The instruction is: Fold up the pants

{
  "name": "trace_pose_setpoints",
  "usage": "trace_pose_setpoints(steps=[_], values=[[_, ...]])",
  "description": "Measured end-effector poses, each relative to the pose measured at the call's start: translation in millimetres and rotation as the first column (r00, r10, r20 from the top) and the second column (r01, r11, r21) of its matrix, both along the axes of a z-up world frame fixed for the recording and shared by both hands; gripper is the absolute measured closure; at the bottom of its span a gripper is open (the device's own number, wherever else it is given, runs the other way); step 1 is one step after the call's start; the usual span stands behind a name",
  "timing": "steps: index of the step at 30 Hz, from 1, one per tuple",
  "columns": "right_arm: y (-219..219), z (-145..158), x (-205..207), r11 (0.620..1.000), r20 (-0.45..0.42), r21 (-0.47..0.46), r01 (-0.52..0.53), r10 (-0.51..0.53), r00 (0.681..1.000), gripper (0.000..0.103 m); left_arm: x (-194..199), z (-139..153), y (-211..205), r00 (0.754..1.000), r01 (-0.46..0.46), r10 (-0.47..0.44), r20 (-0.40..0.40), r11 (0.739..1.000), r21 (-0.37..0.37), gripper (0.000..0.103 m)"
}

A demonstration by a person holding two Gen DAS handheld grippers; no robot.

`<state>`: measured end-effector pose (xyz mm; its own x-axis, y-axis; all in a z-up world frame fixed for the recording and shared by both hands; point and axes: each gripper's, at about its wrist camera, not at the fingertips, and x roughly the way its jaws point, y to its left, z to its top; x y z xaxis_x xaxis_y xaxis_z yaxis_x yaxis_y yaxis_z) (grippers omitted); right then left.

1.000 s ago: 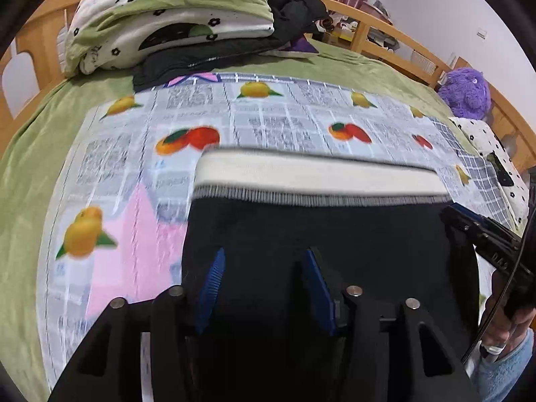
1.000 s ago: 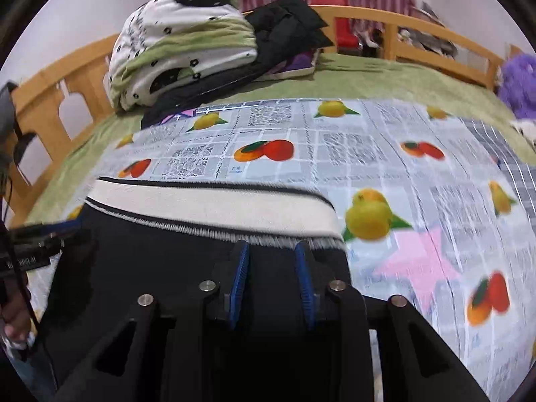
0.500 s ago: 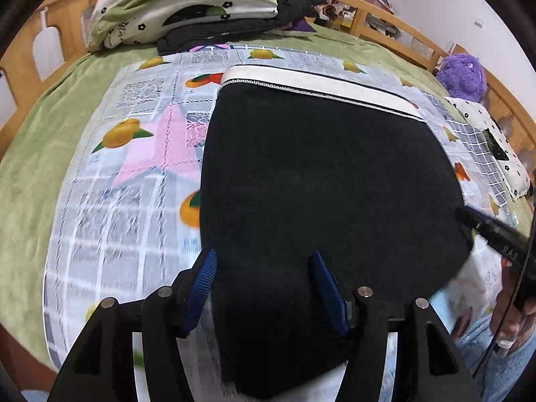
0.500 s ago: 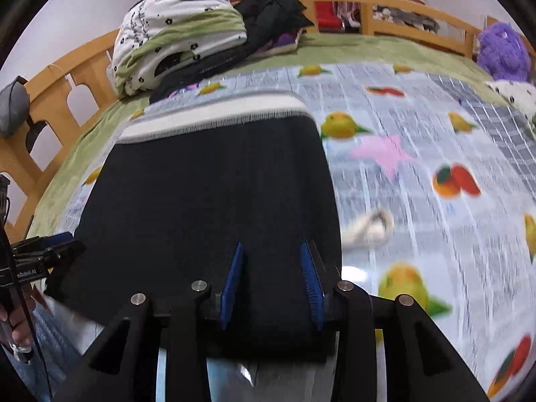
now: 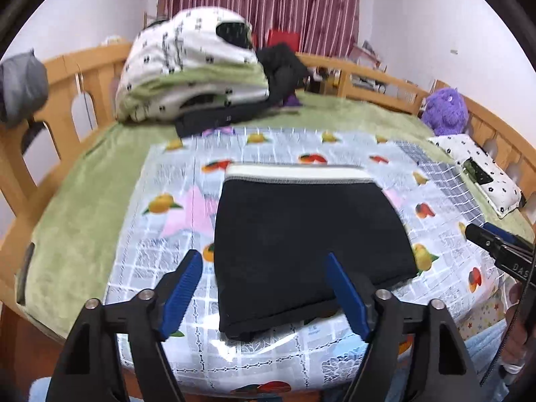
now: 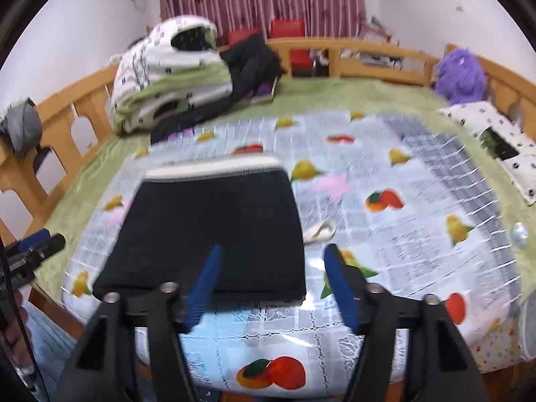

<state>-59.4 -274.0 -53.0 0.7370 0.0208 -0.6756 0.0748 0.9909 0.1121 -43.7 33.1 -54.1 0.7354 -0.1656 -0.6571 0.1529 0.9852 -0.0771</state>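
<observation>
Left gripper [image 5: 264, 288]: was closed on the black fabric; jaws now spread wide, nothing between them, drawn back from the near edge.
Right gripper [image 6: 271, 284]: likewise released, jaws apart, pulled back.
Pants [image 5: 301, 234]: formerly lifted at the near end; now lying flat and folded on the fruit-print cloth [image 5: 167, 234], white waistband [image 5: 294, 172] at the far side.

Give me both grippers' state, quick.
Left gripper: open, holding nothing.
Right gripper: open, holding nothing.
Black pants lie folded on the bed.
</observation>
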Motion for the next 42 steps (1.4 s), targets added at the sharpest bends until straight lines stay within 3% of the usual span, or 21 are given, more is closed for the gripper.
trace_pose_setpoints(steps=[4, 8, 12, 42], values=[[2.2, 20.0, -16.2, 0.999, 0.013, -0.034, 0.013, -0.013, 1.0, 0.025, -10.4, 13.3, -1.8, 1.0, -0.006, 0.005, 0.026, 1.0, 0.011, 0.023], [6.4, 16.4, -27.9, 0.997, 0.026, -0.067, 0.044, -0.043, 0.999, 0.014, -17.8, 16.5, -4.3, 1.0, -0.009, 0.009, 0.026, 1.0, 0.028, 0.021], [15.7, 13.6, -29.9, 0.994, -0.018, -0.098, 0.057, -0.059, 0.998, 0.014, -20.3, 14.7, -7.5, 1.0, -0.009, 0.008, 0.015, 0.999, 0.034, 0.021], [27.7, 24.2, -38.5, 0.998, 0.01, -0.054, 0.04, -0.04, 0.999, 0.013, -25.6, 19.3, -13.7, 1.0, -0.013, 0.012, 0.024, 0.999, 0.029, 0.021]])
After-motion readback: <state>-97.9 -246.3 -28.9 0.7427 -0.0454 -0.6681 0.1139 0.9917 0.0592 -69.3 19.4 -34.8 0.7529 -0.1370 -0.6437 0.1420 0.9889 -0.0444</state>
